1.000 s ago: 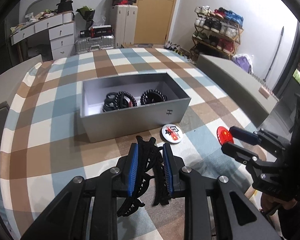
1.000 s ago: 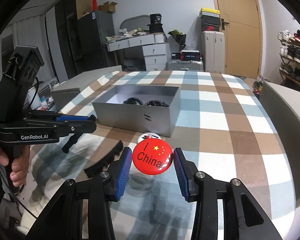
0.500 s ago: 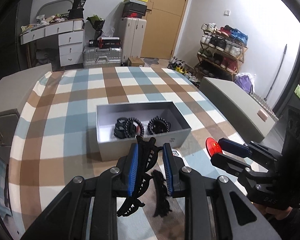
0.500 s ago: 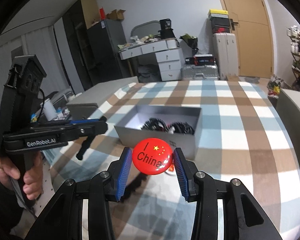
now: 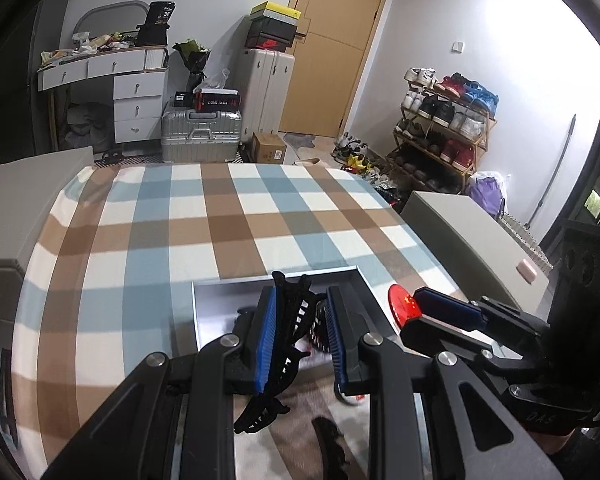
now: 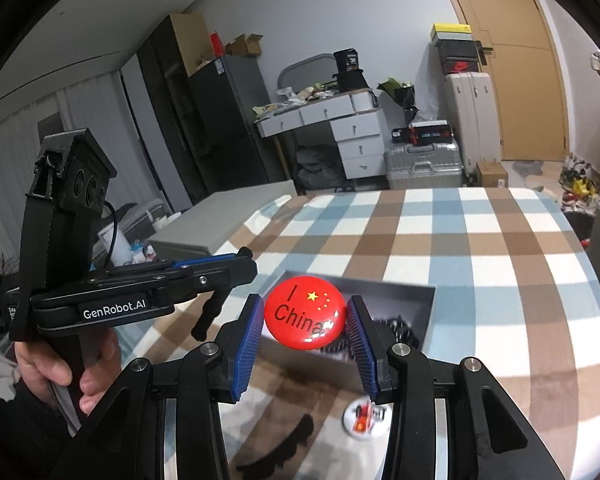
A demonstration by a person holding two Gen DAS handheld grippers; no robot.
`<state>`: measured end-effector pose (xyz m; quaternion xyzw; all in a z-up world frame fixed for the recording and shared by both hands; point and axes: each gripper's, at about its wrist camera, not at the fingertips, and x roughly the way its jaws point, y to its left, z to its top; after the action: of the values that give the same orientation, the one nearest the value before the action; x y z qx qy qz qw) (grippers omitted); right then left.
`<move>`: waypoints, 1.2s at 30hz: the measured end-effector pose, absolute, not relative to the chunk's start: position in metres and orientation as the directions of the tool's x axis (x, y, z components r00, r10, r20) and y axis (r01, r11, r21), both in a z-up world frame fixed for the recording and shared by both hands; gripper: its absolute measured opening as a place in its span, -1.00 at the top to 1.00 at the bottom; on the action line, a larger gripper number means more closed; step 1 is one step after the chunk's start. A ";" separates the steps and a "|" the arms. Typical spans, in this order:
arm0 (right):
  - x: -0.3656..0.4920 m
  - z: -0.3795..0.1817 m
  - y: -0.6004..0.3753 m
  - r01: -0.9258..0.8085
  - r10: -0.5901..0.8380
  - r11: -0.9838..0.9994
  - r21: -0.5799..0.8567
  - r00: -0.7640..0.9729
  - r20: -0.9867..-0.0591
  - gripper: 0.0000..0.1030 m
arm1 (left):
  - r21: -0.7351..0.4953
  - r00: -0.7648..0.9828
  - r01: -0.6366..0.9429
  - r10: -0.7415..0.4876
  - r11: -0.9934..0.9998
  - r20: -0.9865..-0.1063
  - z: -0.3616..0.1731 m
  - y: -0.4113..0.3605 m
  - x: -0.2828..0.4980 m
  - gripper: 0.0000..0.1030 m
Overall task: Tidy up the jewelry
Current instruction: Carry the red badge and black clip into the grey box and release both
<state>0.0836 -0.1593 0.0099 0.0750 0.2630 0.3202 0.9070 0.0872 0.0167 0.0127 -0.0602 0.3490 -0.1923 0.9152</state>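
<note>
In the left wrist view my left gripper (image 5: 300, 312) is shut on a black claw hair clip (image 5: 290, 340), held over the near wall of the grey open box (image 5: 276, 278). Black beaded bracelets (image 5: 319, 330) lie inside the box. My right gripper (image 6: 305, 322) is shut on a round red "I China" badge (image 6: 304, 312), which hangs above the box's (image 6: 428, 306) near side. From the left wrist view the right gripper (image 5: 414, 312) sits just right of the box with the badge (image 5: 399, 305) edge-on. The left gripper (image 6: 246, 266) shows at the left of the right wrist view.
A white badge (image 6: 366, 416) and another black hair clip (image 6: 280, 446) lie on the checked cloth (image 6: 500, 280) in front of the box. A hand (image 6: 60, 368) holds the left gripper's handle. Grey benches flank the table, with drawers, suitcases and a shoe rack beyond.
Both grippers have risen and moved forward, from above the loose items to over the box's near side. The clip and the red badge stay gripped.
</note>
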 end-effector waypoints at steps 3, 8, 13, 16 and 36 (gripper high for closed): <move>0.095 0.010 -0.160 -0.538 0.625 0.780 0.319 0.653 -0.428 0.19 | -0.257 0.687 0.310 -0.403 0.915 -0.604 0.013 0.016 0.095 0.63; 0.114 0.007 -0.162 -0.523 0.623 0.782 0.340 0.647 -0.440 0.19 | -0.278 0.689 0.317 -0.421 0.907 -0.589 0.012 0.013 0.104 0.63; 0.125 0.002 -0.161 -0.520 0.625 0.780 0.347 0.639 -0.449 0.19 | -0.287 0.670 0.324 -0.432 0.902 -0.604 0.005 0.010 0.115 0.63; 0.132 -0.003 -0.160 -0.518 0.625 0.781 0.349 0.634 -0.457 0.19 | -0.290 0.664 0.317 -0.430 0.903 -0.612 0.001 0.010 0.119 0.63; 0.152 -0.024 -0.151 -0.516 0.615 0.786 0.340 0.602 -0.510 0.19 | -0.349 0.603 0.354 -0.497 0.868 -0.624 -0.016 0.008 0.138 0.63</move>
<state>0.1516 -0.1511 -0.0238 0.0787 0.3140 0.3173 0.8914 0.1375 0.0077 -0.0163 -0.0953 0.3759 -0.2388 0.8903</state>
